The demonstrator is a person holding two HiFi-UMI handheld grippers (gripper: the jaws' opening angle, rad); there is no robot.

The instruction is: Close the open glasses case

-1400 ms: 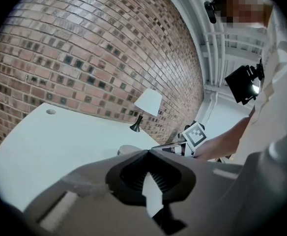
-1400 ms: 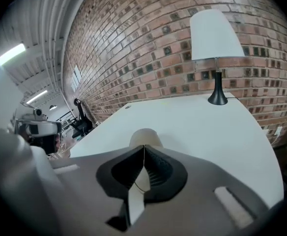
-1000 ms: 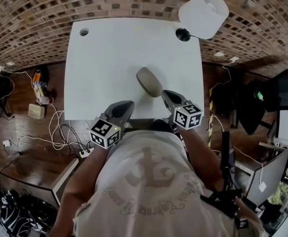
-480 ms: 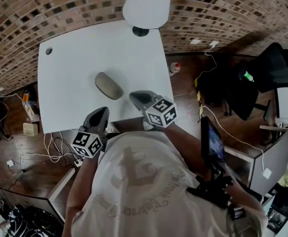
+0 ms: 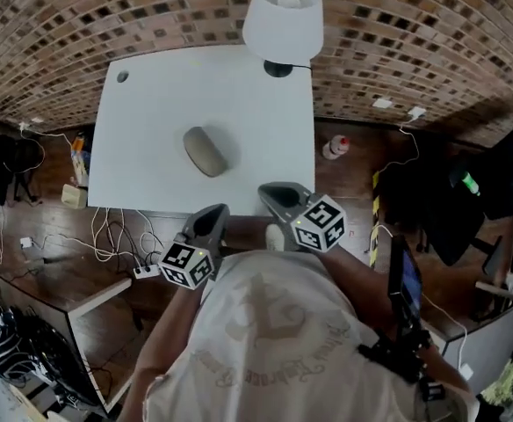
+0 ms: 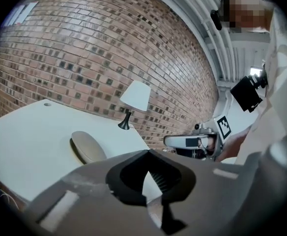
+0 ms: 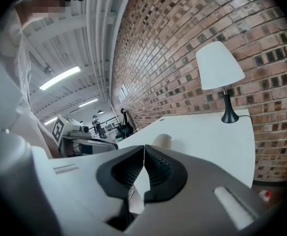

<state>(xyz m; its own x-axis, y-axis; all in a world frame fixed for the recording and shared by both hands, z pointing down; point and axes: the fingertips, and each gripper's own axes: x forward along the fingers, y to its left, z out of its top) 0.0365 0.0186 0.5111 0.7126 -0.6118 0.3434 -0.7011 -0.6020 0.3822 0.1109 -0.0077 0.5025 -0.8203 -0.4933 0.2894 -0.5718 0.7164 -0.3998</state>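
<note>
Glasses case (image 5: 205, 150) lid-down on table (image 5: 142, 121); left gripper (image 5: 218, 210), right gripper (image 5: 266, 190) beyond case, off table, jaws together, empty. Shirt (image 5: 274, 341) lettering illegible.

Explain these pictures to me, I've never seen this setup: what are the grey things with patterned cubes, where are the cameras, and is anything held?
No robot here: a person holds a two-jaw tool in each hand, the left gripper and the right gripper; the cubes belong to them. The top-down picture comes from a camera on the person's head; the other two come from cameras riding on each gripper, looking along its jaws. On the white table are a tan oval glasses case, seemingly shut, and a white-shaded lamp at the far edge. Both grippers are shut, hold nothing, and hover near the person's body, short of the case.
</note>
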